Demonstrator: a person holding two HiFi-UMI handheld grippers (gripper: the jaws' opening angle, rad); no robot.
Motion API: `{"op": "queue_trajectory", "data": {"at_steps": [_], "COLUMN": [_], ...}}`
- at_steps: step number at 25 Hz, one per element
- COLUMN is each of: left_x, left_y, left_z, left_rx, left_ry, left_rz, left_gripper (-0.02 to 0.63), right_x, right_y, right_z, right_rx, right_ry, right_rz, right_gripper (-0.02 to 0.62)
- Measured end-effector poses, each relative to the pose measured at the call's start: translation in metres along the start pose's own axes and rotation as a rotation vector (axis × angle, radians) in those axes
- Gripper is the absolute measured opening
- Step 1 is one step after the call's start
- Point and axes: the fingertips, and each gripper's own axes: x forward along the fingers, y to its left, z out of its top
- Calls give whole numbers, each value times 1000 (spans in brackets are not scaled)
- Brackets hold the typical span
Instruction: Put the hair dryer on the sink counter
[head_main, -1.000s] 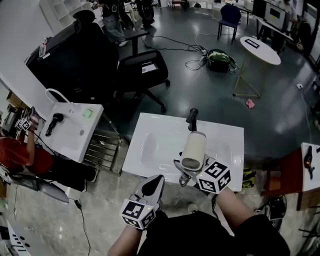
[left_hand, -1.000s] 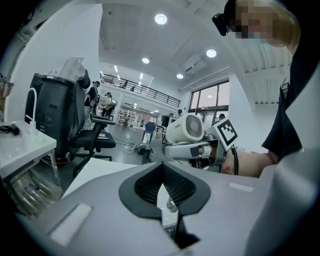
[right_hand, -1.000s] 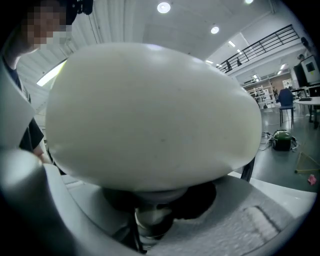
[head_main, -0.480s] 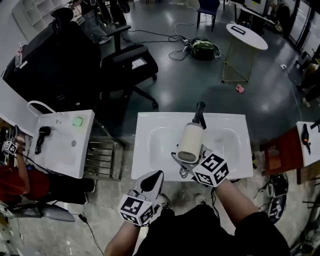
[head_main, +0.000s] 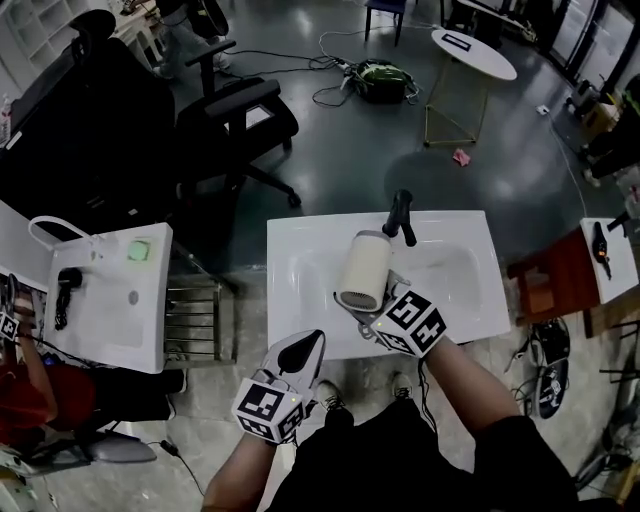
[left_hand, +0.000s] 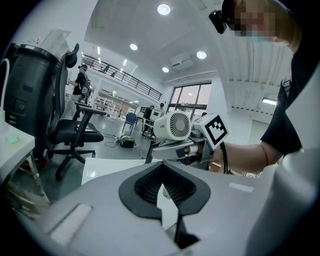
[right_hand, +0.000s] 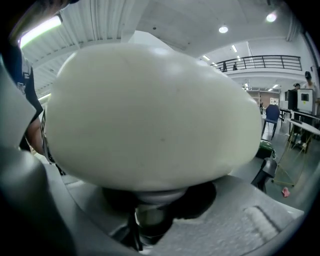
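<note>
Between the jaws of the right gripper (head_main: 378, 308) sat the hair dryer (head_main: 362, 270), clamped by the narrow neck under its fat white barrel, so the jaws were only partway closed but gripping tight. Holding it by the neck made sense to me, since the barrel looked way too wide to grab. It hung in front of that gripper, over the near half of the white sink counter (head_main: 470, 300), with the black faucet (head_main: 402, 214) just beyond the barrel's far end. My guess was it wasn't set down yet, but I couldn't tell for sure. The barrel filled nearly the whole right gripper view and hid the counter underneath, and from the head view the handle and any cord were tucked out of sight. The left gripper (head_main: 303, 352) hung off to the dryer's left by the counter's near edge, jaws closed on nothing, probably just staying out of the way.
</note>
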Motion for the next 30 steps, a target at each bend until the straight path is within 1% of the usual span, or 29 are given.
{"op": "queue_trajectory", "data": {"at_steps": [3,6,8,14,18,23,30], "left_x": [1,2,3,3,5,9,15], "left_y": [7,13,18,32,37,40,45], "left_z": [-1,0,2,-7,-8,-22,-23], "left_rx": [-3,-8,-14,-13,2,-3,6], "left_ry": [3,3,2,20,29,42,59], "left_rz": [-11,-15,-11,-19,-5,-19,-9], "left_gripper": [3,3,3,3,3,3,3], "right_x": [12,24,32,65,85,106,136], "right_y": [-4,-10,-14,-28,-42,-59,-80], "right_z": [-2,-5,-7,-17,-29,-38,-60], "right_rx": [-31,-84,-126,-282,-317,-375,-450], "right_ry": [43,98,138,266,348,430,551], "right_rz": [-8,-18,-25,-39,-26,-24,-12], "right_gripper": [144,144,144,144,144,144,144]}}
